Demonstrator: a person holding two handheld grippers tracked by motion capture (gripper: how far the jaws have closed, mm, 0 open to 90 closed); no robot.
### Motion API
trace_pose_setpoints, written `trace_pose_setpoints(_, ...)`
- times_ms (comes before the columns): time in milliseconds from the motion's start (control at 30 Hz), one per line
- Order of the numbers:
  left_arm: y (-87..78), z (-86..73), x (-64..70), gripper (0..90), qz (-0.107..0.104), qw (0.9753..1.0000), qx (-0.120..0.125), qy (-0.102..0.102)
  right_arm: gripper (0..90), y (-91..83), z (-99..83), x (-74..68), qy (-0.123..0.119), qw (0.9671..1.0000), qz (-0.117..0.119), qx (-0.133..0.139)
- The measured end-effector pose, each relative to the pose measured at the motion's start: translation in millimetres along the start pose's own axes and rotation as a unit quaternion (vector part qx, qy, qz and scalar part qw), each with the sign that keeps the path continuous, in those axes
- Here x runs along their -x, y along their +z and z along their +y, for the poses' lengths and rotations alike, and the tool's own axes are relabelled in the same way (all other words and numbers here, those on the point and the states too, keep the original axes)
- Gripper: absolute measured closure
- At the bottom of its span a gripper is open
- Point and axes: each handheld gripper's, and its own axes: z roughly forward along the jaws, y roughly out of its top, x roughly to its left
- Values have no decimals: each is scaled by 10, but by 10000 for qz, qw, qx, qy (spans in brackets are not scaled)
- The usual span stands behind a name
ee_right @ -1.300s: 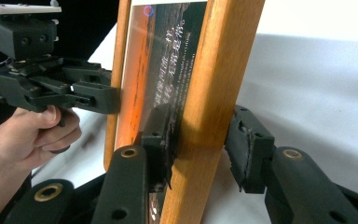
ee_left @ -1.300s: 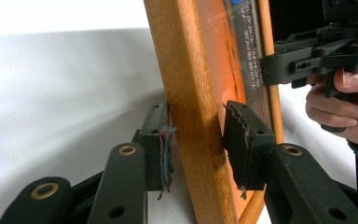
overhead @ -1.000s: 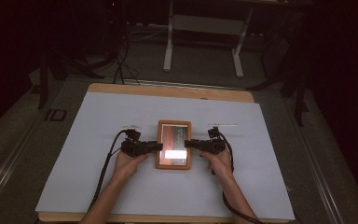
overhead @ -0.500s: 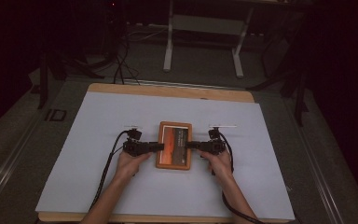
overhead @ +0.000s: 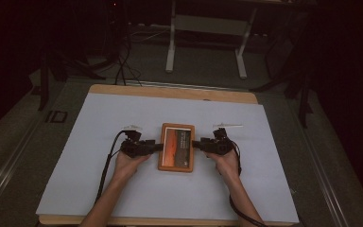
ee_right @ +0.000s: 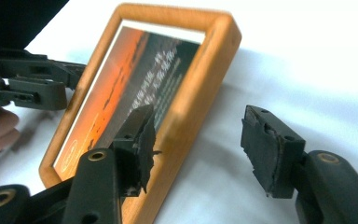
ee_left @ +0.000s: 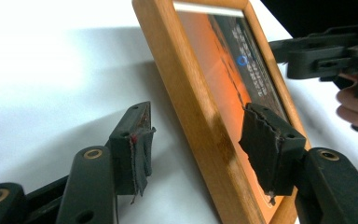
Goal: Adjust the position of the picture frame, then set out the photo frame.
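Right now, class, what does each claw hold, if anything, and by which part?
Neither holds anything. Both the left claw and the right claw stand open, each straddling one long side rail of the wooden picture frame, which lies on the table.

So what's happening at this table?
A person holds a gripper in each hand, one at each side of a wooden picture frame lying on a white sheet. The left gripper and the right gripper each straddle a side rail with jaws open, not yet clamped on it.
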Motion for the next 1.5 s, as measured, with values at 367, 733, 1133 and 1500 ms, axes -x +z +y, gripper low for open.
trace_pose_setpoints(367, -249, 53, 94, 433, 270, 9969, 551, 487, 451, -118, 110, -230, -1163, 9909, -597, 331)
trace_pose_setpoints(733, -381, 46, 241, 431, 403, 9932, 698, 838, 664, 86, 291, -406, -2008, 9752, -867, 339)
trace_pose_setpoints(1133, -379, 9, 283, 433, 403, 9934, 597, 893, 900, 245, 364, -428, -2090, 9723, -1003, 317)
trace_pose_setpoints(1500, -344, -1, 327, 448, 423, 9929, 536, 976, 900, 348, 346, -361, -1946, 9749, -1062, 225)
